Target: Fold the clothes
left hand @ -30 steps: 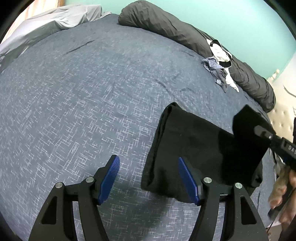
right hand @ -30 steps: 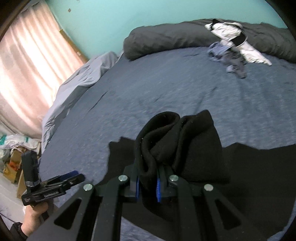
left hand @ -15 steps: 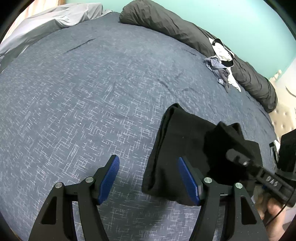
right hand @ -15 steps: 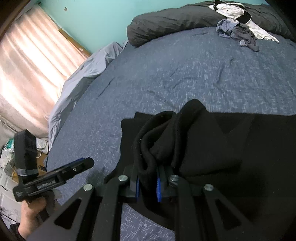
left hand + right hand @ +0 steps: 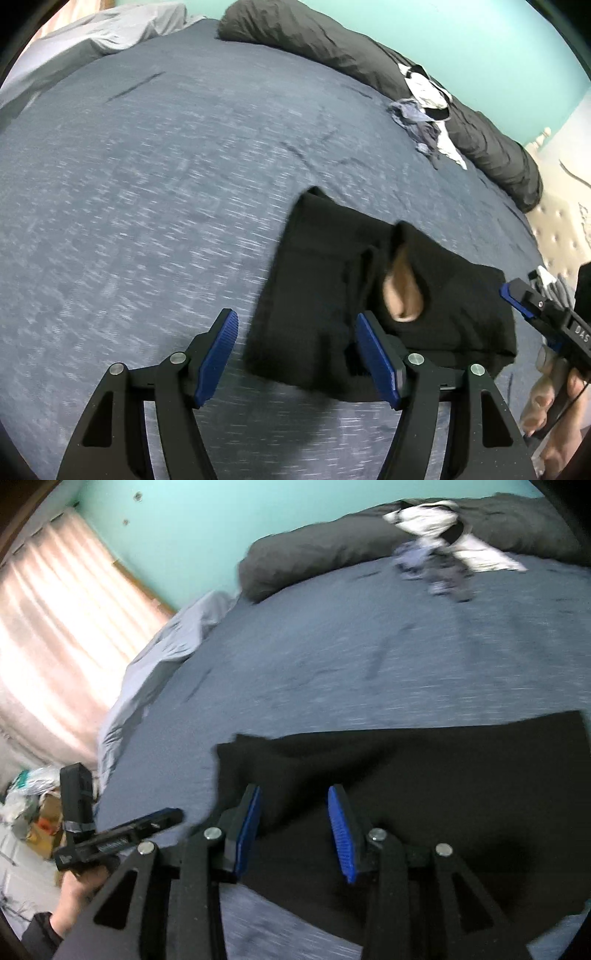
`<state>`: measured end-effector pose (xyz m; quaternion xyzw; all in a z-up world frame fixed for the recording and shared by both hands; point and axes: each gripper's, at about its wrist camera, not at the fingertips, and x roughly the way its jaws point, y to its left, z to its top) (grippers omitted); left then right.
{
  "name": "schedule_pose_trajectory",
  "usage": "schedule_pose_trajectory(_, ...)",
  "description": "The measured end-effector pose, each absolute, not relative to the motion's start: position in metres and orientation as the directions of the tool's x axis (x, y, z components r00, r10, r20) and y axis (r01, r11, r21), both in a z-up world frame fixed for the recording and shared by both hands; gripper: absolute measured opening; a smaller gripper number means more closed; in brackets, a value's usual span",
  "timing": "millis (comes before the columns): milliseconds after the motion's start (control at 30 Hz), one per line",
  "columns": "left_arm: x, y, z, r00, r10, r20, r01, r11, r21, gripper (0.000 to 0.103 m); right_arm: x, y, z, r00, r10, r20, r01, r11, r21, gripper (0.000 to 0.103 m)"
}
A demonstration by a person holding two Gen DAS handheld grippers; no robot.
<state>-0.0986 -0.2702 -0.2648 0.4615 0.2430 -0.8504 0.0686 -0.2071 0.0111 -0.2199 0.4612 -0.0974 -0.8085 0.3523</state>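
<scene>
- A wide bed [image 5: 155,192] fills the scene, covered in a dark blue sheet with fine pale flecks.
- A long, rumpled dark grey duvet roll [image 5: 332,44] lies along its far edge.
- A pale grey sheet [image 5: 162,657] is bunched at one side.
- The wall [image 5: 192,520] behind is plain turquoise.
- A curtain [image 5: 55,627], pinkish and lit brightly from behind, hangs over a window.
- A cream tufted headboard [image 5: 557,236] shows at the bed's end.
- Bags and boxes [image 5: 33,808] clutter the floor below the curtain.

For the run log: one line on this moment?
stage: fold laid | black garment: on bed | right tool: just opened, empty | left tool: open
</scene>
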Motion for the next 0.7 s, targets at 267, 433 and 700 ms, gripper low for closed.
schedule_pose_trajectory(267, -0.128, -0.226, -0.269, -0.549, 0.126, -0.826, 0.286, -0.901, -0.328, 0.073, -0.208, 0.113, -0.250, -0.390, -0.561, -0.731, 0.380, -0.821, 0.427, 0.042)
schedule_pose_trajectory(433, -0.140, -0.214, -0.268, -0.550, 0.124, -0.826, 0.274, -0.907, -0.318, 0.073, -0.210, 0.140, -0.265, -0.394, -0.562, -0.727, 0.333, -0.825, 0.457, 0.047)
schedule_pose_trajectory(700, -0.132, -0.208, -0.249, -0.602, 0.101, -0.792, 0.266, -0.910, -0.319, 0.072, -0.215, 0.149, -0.260, -0.404, -0.581, -0.707, 0.339, -0.813, 0.474, 0.048)
